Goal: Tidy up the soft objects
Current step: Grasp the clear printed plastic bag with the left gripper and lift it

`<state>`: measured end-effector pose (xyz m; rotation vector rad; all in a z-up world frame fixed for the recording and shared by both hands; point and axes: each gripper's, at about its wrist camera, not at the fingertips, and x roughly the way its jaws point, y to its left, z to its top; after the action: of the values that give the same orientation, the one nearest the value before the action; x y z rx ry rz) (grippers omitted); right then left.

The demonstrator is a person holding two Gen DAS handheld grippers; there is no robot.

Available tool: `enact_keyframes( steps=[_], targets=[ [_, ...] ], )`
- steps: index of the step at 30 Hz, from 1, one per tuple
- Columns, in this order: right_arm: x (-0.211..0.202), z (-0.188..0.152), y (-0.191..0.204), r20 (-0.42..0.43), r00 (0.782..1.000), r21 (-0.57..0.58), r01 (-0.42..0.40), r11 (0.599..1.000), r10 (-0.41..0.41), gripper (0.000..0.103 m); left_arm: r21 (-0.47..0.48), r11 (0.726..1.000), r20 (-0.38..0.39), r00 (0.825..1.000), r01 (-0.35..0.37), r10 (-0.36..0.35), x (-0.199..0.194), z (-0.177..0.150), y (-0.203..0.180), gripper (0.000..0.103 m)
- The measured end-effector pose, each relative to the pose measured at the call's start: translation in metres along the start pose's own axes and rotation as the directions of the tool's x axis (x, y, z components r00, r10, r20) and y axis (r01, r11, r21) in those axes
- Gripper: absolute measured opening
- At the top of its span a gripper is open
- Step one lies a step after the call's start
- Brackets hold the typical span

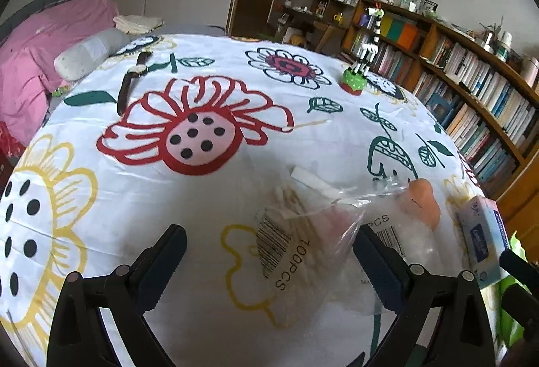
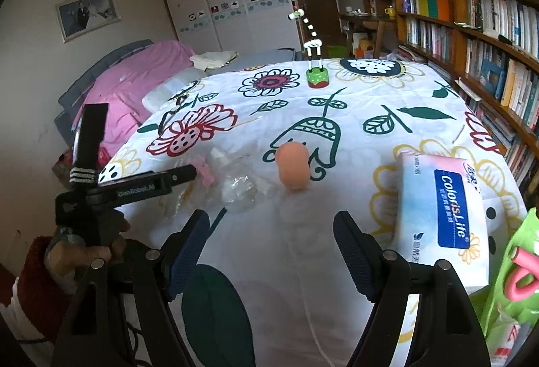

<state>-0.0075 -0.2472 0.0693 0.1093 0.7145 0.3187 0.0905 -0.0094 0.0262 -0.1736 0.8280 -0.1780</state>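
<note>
A clear plastic bag of cotton swabs (image 1: 303, 232) marked 100PCS lies on the flowered cloth just ahead of my open left gripper (image 1: 269, 262). A second clear bag (image 1: 401, 232) lies beside it; the bags show crumpled in the right wrist view (image 2: 235, 188). An orange makeup sponge (image 2: 293, 166) stands ahead of my open, empty right gripper (image 2: 271, 245); it also shows in the left wrist view (image 1: 425, 200). A tissue pack (image 2: 444, 208) lies to the right.
A zebra figurine on a green base (image 2: 316, 77) stands at the far side. A wristwatch (image 1: 131, 80) lies far left. A single cotton swab (image 1: 303, 126) lies mid-cloth. A green bag (image 2: 512, 282) sits at the right edge. Bookshelves (image 2: 471, 30) line the right wall.
</note>
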Motion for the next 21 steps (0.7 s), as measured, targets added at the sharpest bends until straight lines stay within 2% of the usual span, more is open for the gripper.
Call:
enact_keyframes(
  steps=[5,6,13,21],
  targets=[
    [0.005,-0.001,0.005,-0.013,1.000,-0.007,-0.005,1.000,0.005,0.077,-0.009,0.999,-0.004,0.999,0.046,-0.047,0.001,-0.001,0.003,0.075],
    [0.006,-0.001,0.006,-0.016,1.000,-0.009,-0.005,1.000,0.005,0.077,-0.012,0.998,-0.003,0.999,0.054,-0.054,0.001,0.000,0.003,0.073],
    [0.012,-0.002,0.009,-0.031,1.000,-0.010,-0.002,1.000,0.002,0.077,-0.038,0.997,0.015,0.998,0.060,-0.060,-0.007,-0.001,0.013,0.072],
    [0.017,-0.002,0.017,-0.043,0.999,-0.021,-0.008,1.000,0.007,0.077,-0.045,0.998,-0.003,0.999,0.052,-0.053,-0.010,-0.012,0.026,0.073]
  ],
)
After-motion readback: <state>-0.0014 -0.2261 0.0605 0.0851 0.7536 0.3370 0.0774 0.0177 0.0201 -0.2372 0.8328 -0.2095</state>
